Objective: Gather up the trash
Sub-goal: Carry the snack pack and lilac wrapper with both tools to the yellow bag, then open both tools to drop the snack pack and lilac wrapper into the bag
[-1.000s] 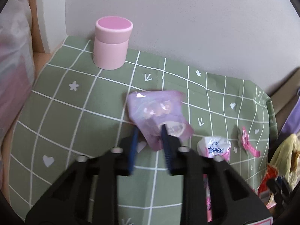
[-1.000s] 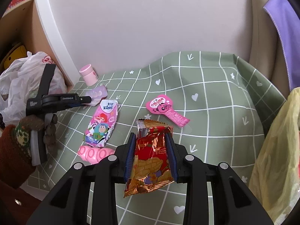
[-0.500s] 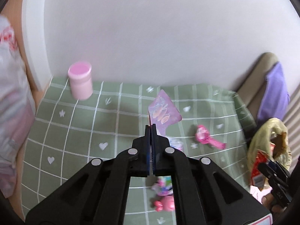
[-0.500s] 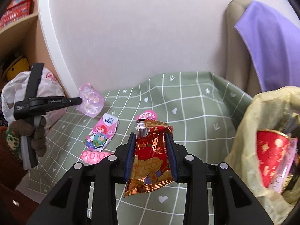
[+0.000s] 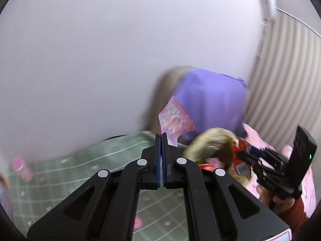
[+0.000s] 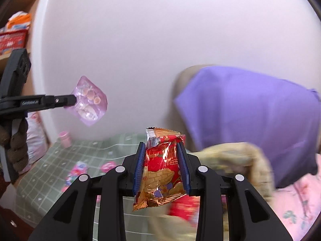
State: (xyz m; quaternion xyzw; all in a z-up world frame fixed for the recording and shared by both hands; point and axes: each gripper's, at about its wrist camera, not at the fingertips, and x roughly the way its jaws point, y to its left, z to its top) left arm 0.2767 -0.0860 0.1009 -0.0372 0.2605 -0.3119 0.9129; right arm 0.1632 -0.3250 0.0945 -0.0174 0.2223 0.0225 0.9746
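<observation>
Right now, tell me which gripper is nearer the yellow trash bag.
Right. The right gripper, shut on the red snack packet, is right beside the yellow trash bag. The left gripper, holding the purple wrapper, is raised over the table, farther off.

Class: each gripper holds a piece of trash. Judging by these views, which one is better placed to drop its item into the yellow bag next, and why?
Probably the right. The right gripper, shut on the red snack packet, is directly beside the yellow bag. The left gripper holds the pink wrapper farther back, over the green cloth.
</observation>
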